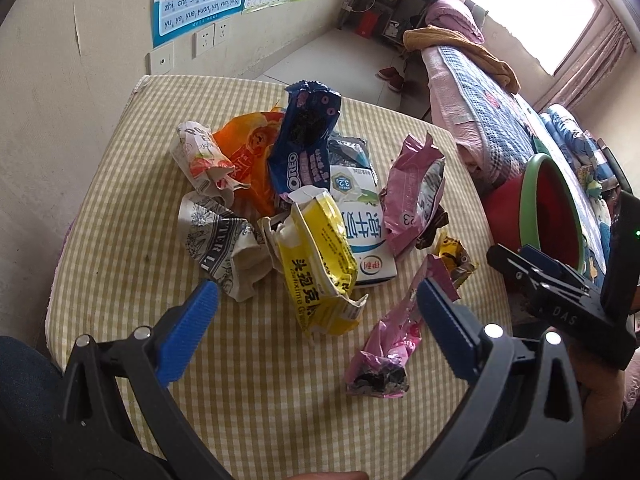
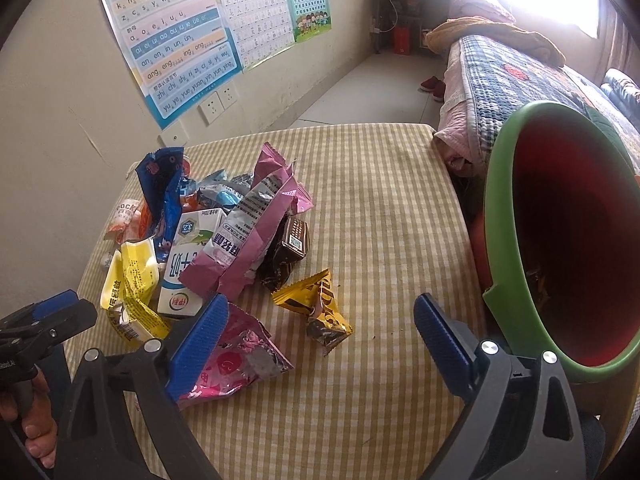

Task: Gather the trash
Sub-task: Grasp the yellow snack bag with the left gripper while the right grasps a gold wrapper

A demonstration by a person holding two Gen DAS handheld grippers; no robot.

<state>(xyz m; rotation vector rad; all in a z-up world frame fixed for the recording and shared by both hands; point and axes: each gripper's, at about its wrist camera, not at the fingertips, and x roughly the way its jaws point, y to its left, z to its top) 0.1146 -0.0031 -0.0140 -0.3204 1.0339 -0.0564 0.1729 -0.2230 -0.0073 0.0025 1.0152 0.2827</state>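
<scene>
both tongs, left (image 1: 316, 294) and right (image 2: 320, 316), gape wide and empty above the wrapper pile (image 1: 304, 200) mid-frame on the checked bench (image 2: 380, 200); red bin (image 2: 568, 240) at right.

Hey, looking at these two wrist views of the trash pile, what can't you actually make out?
- Red bin contents: right wrist view, shadow and its green rim hide most of the inside.
- Milk carton: both views, the yellow wrapper and pink bag cover its sides.
- Dark brown packet: left wrist view, almost all behind the pink bag.
- Window end of the room: both views, washed out by glare.
- Small pink wrapper: right wrist view, partly behind a right tool finger.
</scene>
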